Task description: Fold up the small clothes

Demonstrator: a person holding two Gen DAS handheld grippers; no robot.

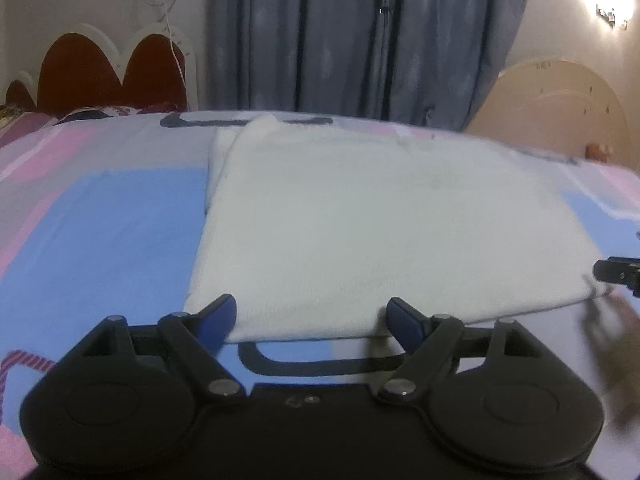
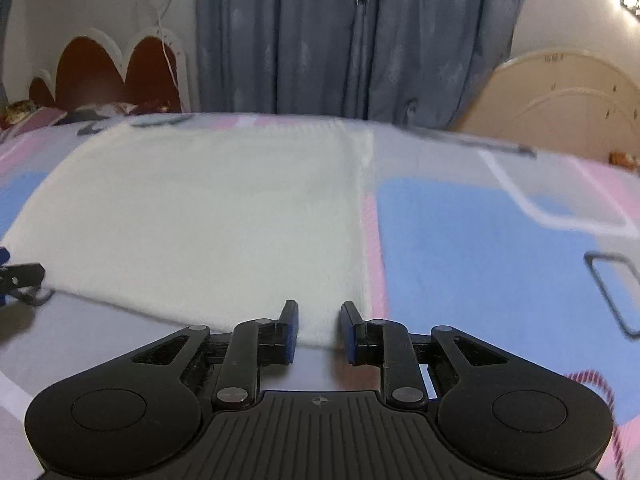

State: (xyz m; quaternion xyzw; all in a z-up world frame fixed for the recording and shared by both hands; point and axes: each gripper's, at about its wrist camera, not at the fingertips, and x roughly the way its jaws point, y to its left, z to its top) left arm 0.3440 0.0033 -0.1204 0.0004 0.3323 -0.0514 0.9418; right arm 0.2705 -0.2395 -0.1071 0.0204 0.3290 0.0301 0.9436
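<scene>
A white folded cloth (image 1: pixel 360 224) lies flat on the bed, with a second layer showing along its left edge. It also shows in the right wrist view (image 2: pixel 208 220). My left gripper (image 1: pixel 310 318) is open wide at the cloth's near left edge, its fingers straddling the hem. My right gripper (image 2: pixel 319 330) is open, jaws a narrow gap apart, at the cloth's near right corner. Each gripper shows at the edge of the other's view: the right one (image 1: pixel 618 276), the left one (image 2: pixel 20 280).
The bed sheet (image 1: pixel 120 232) has blue, pink and grey blocks with dark outlines. A scalloped red headboard (image 1: pixel 100 68) stands at the back left, blue-grey curtains (image 1: pixel 360 40) behind, and a cream footboard (image 1: pixel 552 112) at the right.
</scene>
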